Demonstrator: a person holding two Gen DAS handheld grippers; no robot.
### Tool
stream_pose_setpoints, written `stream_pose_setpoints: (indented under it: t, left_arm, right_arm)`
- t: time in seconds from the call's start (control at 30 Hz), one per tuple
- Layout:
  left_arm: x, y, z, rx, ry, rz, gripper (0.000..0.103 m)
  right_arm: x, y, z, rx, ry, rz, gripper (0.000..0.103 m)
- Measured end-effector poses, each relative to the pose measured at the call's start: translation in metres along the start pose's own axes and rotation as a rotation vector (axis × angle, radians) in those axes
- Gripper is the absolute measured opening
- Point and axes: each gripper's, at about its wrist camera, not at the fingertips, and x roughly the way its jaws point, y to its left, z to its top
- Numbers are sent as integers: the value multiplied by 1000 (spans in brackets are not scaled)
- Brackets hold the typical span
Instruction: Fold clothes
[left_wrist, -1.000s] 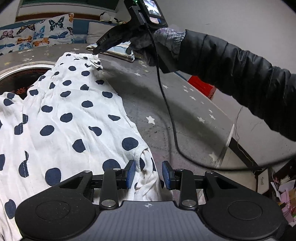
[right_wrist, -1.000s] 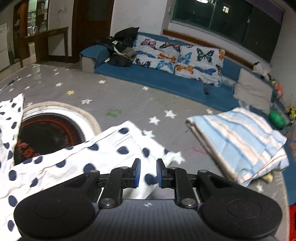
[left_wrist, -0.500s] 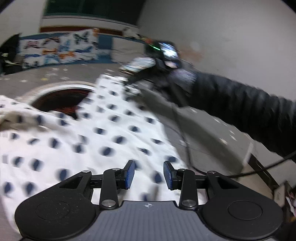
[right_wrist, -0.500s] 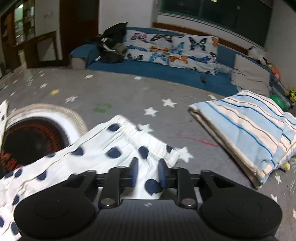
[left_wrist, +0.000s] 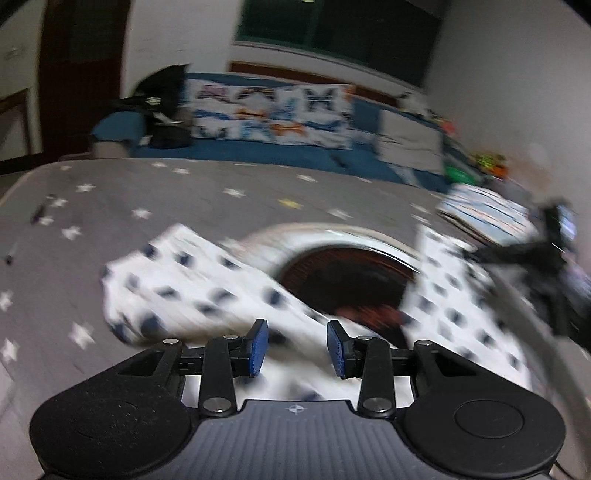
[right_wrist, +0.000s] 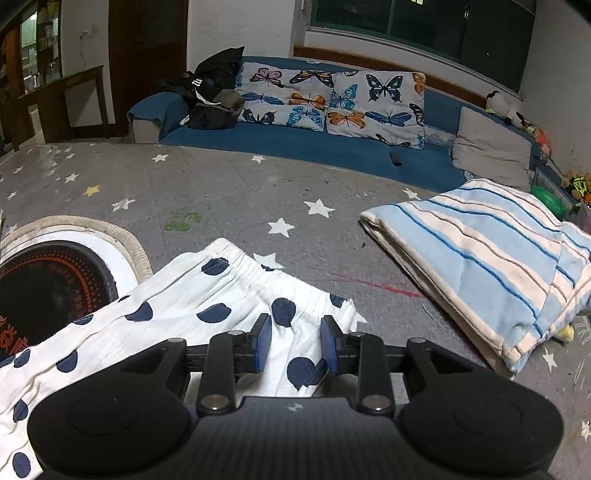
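A white garment with navy dots (right_wrist: 177, 317) lies spread on the grey star-patterned cover. Its elastic waistband corner sits just ahead of my right gripper (right_wrist: 295, 341). That gripper's jaws are opening; dotted cloth lies between the blue pads, which stand clear of it. The left wrist view is blurred by motion. There my left gripper (left_wrist: 297, 347) is open above the garment (left_wrist: 192, 288), with nothing pinched. The right gripper (left_wrist: 480, 254) shows dark at the right edge of that view, by the garment's far end.
A round dark-red opening with a pale rim (right_wrist: 48, 291) sits in the cover, partly under the garment. A folded blue-striped blanket (right_wrist: 480, 266) lies to the right. A blue sofa with butterfly cushions (right_wrist: 332, 96) runs behind.
The left wrist view has swung across the garment toward its other end and is now blurred. The right gripper's jaws have widened over the waistband corner.
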Motion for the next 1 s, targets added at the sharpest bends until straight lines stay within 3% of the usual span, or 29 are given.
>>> stream_pose_setpoints:
  t: [0.13, 0.37, 0.6, 0.73, 1.0]
  left_arm:
    - [29, 35, 29, -30, 27, 65, 36]
    - [88, 70, 55, 6, 154, 77, 35]
    - [124, 61, 83, 127, 138, 40, 36]
    - [147, 42, 88, 236, 80, 37, 39]
    - [154, 17, 89, 272, -2, -44, 46]
  right_arm:
    - [0, -1, -1, 13, -4, 8, 30]
    - [-1, -5, -5, 41, -19, 28, 37]
    - [-3, -8, -11, 61, -42, 48, 40]
    - [-3, -8, -13, 54, -56, 50, 41]
    - [-2, -8, -13, 42, -73, 47, 45]
